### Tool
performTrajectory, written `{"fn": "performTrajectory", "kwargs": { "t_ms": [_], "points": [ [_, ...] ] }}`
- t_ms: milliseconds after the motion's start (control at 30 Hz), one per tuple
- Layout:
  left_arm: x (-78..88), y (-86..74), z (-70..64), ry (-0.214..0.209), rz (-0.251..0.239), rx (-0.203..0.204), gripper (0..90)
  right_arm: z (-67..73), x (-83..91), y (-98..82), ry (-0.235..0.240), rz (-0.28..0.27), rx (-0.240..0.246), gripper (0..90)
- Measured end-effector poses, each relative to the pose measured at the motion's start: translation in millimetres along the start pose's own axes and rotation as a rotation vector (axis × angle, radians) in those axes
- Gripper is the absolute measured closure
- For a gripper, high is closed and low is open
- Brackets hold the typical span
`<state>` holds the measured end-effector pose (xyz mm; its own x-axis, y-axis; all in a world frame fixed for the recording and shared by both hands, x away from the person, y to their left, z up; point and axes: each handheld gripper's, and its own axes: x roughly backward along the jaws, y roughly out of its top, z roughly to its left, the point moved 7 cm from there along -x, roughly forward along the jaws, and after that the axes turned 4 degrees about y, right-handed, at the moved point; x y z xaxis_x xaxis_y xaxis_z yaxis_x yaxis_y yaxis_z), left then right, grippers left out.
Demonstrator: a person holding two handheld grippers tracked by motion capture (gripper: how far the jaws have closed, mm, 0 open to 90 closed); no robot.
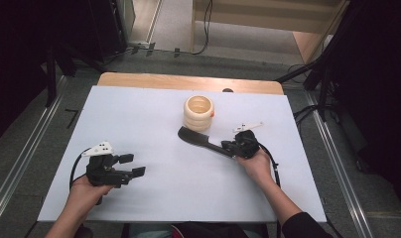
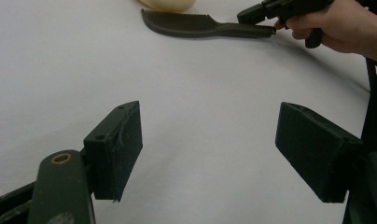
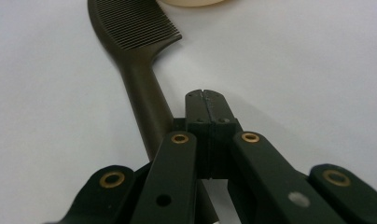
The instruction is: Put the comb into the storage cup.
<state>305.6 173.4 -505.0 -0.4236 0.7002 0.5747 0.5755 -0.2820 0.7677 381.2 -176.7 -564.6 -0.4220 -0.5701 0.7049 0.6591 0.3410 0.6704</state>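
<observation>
While the left gripper point(image 1: 131, 166) waits at lower left with fingers apart, the right gripper point(image 1: 227, 147), fingers together, sits at the handle end of the comb point(image 1: 201, 140), which runs diagonally toward the upper left.

Matt dark plastic comb point(image 3: 130, 51), smooth white matt table cover point(image 1: 154, 129), glossy cream plastic ring stack point(image 1: 199, 113)

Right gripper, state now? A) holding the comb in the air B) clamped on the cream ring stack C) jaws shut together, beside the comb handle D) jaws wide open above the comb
C: in the right gripper view the right gripper has its jaws pressed together with nothing between them, and the comb lies on the table alongside.
</observation>
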Motion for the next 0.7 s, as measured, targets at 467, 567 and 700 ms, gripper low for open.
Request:
{"fn": "performTrajectory", "kwargs": {
  "t_ms": [467,567,700],
  "points": [
    [-0.3,0.1,-0.5,-0.002,0.000,-0.001,23.5,20.1,4.0,-11.2,0.058,0.019,0.016,87.5],
    [-0.3,0.1,-0.5,-0.003,-0.001,-0.001,23.5,21.8,3.7,-12.8,0.056,0.023,0.009,87.4],
    [-0.3,0.1,-0.5,-0.002,0.001,-0.002,23.5,23.3,3.6,-13.0,0.055,0.024,0.014,87.5]
  ]
}}
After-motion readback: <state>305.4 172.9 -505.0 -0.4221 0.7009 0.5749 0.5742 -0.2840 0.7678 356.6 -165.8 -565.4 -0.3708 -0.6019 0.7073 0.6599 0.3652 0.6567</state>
